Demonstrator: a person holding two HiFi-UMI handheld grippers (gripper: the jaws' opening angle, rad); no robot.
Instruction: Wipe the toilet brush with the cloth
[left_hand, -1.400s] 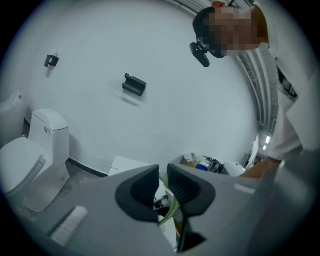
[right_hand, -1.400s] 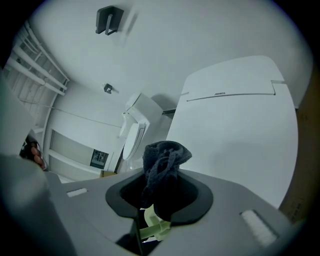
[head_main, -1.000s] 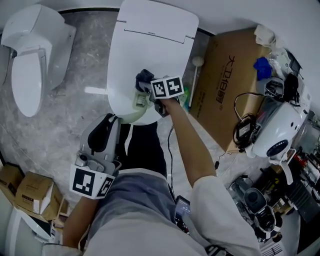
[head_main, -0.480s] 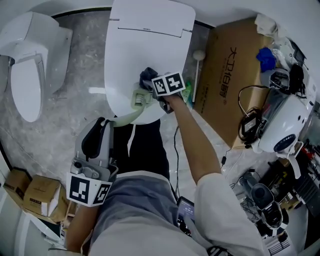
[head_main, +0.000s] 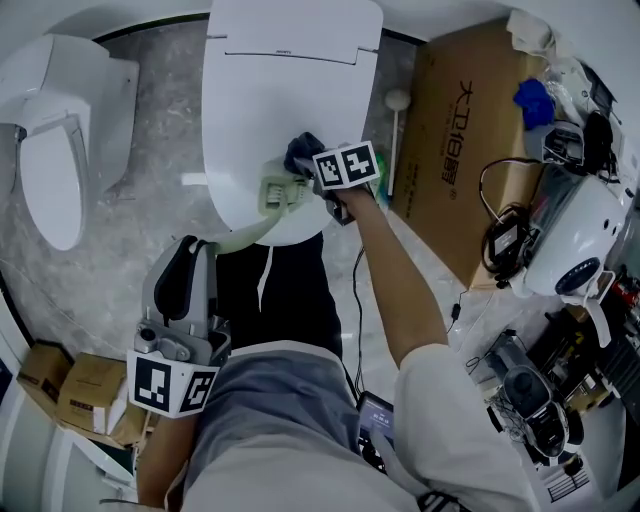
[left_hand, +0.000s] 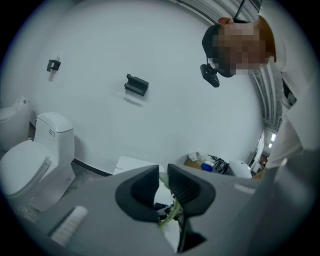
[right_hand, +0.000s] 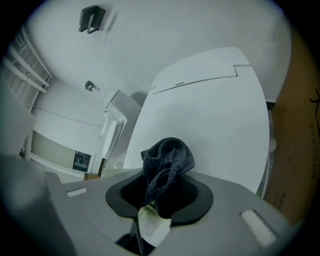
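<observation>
A pale green toilet brush (head_main: 278, 193) lies slanted over the front rim of the closed white toilet (head_main: 250, 110). My left gripper (head_main: 197, 252) is low at the left, shut on the brush's thin green handle (left_hand: 170, 216). My right gripper (head_main: 308, 178), under its marker cube, is shut on a dark blue cloth (head_main: 303, 152). The cloth is bunched between the jaws of the right gripper (right_hand: 165, 187) and sticks out past them as a dark wad (right_hand: 167, 157). It sits right against the brush head (right_hand: 151, 226).
A second toilet (head_main: 60, 130) stands at the left. A big cardboard box (head_main: 480, 130) leans at the right, with a white long-handled brush (head_main: 397, 100) beside it. Cartons (head_main: 80, 395) sit at the lower left. Cables and equipment (head_main: 570, 240) crowd the right side. The person's legs fill the lower middle.
My left gripper has drawn back a little toward the person with the handle in it. My right gripper and the cloth stay at the brush head, shifted slightly up and right.
</observation>
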